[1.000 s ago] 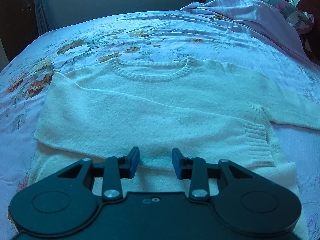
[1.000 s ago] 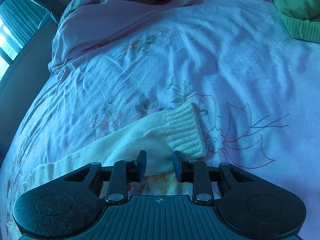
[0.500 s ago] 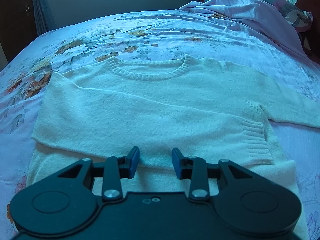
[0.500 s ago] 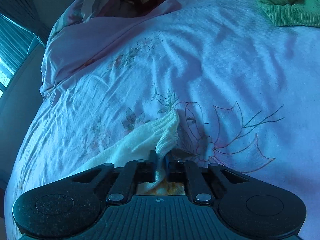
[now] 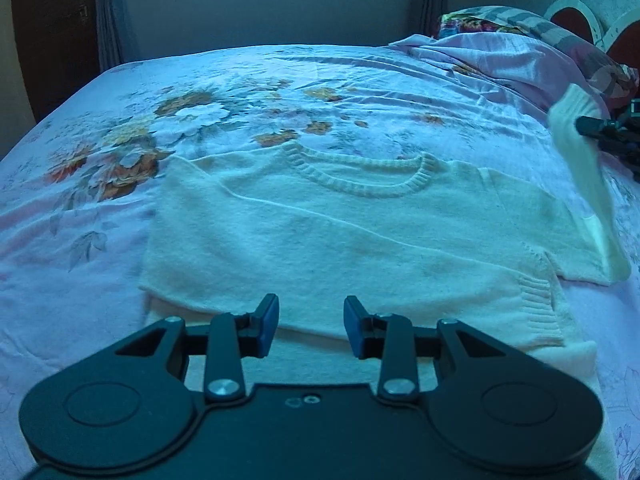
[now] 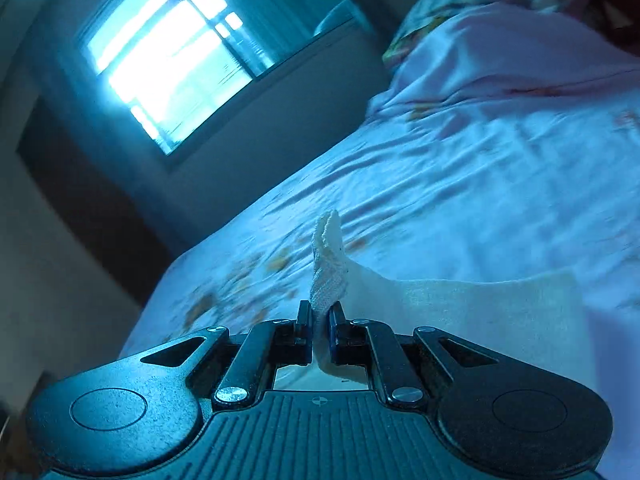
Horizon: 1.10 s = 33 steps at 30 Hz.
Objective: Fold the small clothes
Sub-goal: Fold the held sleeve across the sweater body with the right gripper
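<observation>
lying flat on floral bedspread (image 5: 120,240): cream sweater (image 5: 340,240). right gripper (image 6: 320,334) pinched tight on its sleeve cuff (image 6: 328,264), lifted. left gripper (image 5: 311,326) spread wide, empty, above hem.

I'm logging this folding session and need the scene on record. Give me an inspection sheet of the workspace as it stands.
Surface: bed with a wrinkled floral sheet.
Job's things: cream sweater lying flat; one sleeve already folded across the body, the other sleeve lifted.
Clutter: bunched blanket near the head of the bed.
Grippers: left gripper open over the sweater's hem; right gripper shut on the sleeve cuff.
Cables: nothing seen.
Surroundings: bright window, pillow, headboard.
</observation>
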Available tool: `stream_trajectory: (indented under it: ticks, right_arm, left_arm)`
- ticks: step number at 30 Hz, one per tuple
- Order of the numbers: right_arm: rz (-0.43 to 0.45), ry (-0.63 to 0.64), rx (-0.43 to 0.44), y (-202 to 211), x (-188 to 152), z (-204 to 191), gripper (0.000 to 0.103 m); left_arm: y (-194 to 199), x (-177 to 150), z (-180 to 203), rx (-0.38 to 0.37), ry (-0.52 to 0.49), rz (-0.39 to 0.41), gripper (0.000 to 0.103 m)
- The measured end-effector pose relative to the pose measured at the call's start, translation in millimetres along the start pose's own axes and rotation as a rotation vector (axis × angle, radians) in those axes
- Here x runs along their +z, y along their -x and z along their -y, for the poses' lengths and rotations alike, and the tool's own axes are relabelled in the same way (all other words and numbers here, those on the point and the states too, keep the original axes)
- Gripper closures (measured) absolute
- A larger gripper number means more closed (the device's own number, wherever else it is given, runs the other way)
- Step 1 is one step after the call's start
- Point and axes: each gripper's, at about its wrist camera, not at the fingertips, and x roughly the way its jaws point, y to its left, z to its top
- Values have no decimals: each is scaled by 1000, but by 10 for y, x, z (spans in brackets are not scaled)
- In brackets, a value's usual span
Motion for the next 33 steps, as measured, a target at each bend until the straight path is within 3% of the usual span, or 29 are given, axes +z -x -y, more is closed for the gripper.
stream_trajectory:
  ticks: [4,7,9,10,11,13,16,21,23,26,28,33]
  right_arm:
    - [-191,72,151,-517,-722,-638,96]
    - [-403,148,210,-826,-1322,-829,95]
    - [-490,201,184,-927,-1597,-873,75]
    - [-495,199,200,-906,-1658,-853,61]
    - [-485,188,221,-871,-1665,-838,57]
    - [-444,195,243,-767,-1620,-790,57]
    - [-369,219,182,-586,-1499,-770,57]
    - [-323,147,129,-347,-1343,-511,57]
    - [-302,133,112,-225,-1304,-433,57]
    - [-273,115,87,-83,-1242,-320,57]
    - [-252,103,75,-11,-1205,-249,57]
    - [-178,128,-5,131,-1084,-149,57]
  left_arm:
    - [77,-39,-456,26,84,-12,70]
    - [98,-90,-731,-2,146,-29,70]
    - [96,-117,-847,-53,187,-40,70]
    - [90,-128,-887,-92,213,-48,70]
    - [84,-137,-907,-127,236,-54,70]
    - [63,-143,-905,-201,266,-63,70]
    - [-52,-176,-835,-303,314,-113,70]
    - [-310,-306,-707,-383,392,-159,73]
    - [-408,-333,-692,-412,440,-160,78]
    - [-517,-350,-663,-424,501,-150,99]
    - [-471,-337,-623,-386,503,-98,100]
    - [30,-215,-684,-326,461,117,101]
